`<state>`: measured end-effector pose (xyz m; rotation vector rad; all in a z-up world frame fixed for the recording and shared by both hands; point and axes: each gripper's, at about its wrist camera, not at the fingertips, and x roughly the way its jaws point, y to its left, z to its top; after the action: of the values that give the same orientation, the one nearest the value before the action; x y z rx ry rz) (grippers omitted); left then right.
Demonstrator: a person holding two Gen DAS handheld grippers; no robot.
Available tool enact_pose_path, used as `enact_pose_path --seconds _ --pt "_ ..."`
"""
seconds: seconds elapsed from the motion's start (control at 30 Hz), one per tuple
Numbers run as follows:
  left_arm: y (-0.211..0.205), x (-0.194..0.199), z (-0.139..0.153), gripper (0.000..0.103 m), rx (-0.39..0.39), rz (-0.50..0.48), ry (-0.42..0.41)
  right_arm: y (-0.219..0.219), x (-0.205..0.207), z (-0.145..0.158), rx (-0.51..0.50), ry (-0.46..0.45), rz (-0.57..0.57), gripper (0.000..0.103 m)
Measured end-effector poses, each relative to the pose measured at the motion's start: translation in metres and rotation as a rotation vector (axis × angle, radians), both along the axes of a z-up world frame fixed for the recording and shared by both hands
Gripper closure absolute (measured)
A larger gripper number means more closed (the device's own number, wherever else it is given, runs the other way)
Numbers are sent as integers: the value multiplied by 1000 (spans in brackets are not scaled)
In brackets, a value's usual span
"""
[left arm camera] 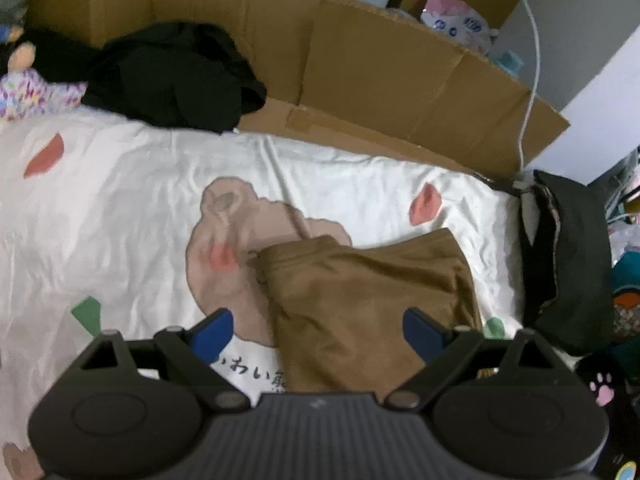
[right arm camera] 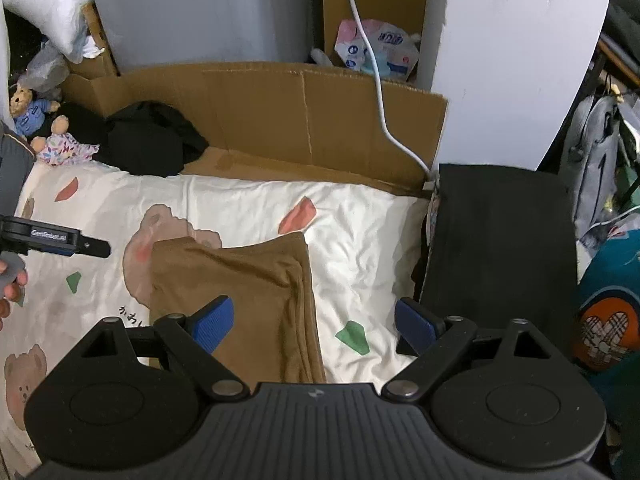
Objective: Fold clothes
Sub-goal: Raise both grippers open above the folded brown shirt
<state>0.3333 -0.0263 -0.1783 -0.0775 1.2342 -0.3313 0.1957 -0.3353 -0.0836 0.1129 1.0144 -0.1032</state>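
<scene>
A brown garment (left arm camera: 360, 304) (right arm camera: 240, 288) lies folded on the white bear-print sheet (left arm camera: 120, 200) (right arm camera: 360, 232). My left gripper (left arm camera: 318, 334) hovers over its near part, jaws wide and open, nothing between the blue pads (left arm camera: 212, 334). My right gripper (right arm camera: 314, 326) is also open above the garment's right edge, its left pad (right arm camera: 212, 322) over the cloth and its right pad (right arm camera: 416, 326) over bare sheet. In the right wrist view the left gripper's finger (right arm camera: 60, 238) juts in from the left edge, with a person's fingers (right arm camera: 10, 280) below it.
A black clothes heap (left arm camera: 172, 76) (right arm camera: 152, 140) lies at the sheet's far edge against flattened cardboard (left arm camera: 400, 80) (right arm camera: 300, 120). A folded dark garment (right arm camera: 500, 240) (left arm camera: 568, 256) sits right of the sheet. Stuffed toys (right arm camera: 36, 116) sit far left; a white cable (right arm camera: 380, 92) hangs down.
</scene>
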Motion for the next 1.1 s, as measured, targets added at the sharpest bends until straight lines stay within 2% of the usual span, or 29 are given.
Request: enact_pose_path --seconds 0.23,0.4,0.53,0.77,0.9,1.1 --pt "10 8 -8 10 20 7 -16 -6 8 -42 -50 38 15 12" --pt "0 10 -16 10 97 -102 -15 -12 20 -72 -48 63 58 12" --pt "-2 14 -24 10 120 -92 -13 -22 26 -90 -30 70 67 12" --pt "1 14 -41 10 101 -79 -67 -36 33 -113 5 68 65 12" --pt "6 18 -51 10 71 -51 -57 -34 41 -128 27 99 108 12" --pt "9 22 -73 10 73 -20 -20 -33 51 -134 29 78 89 12"
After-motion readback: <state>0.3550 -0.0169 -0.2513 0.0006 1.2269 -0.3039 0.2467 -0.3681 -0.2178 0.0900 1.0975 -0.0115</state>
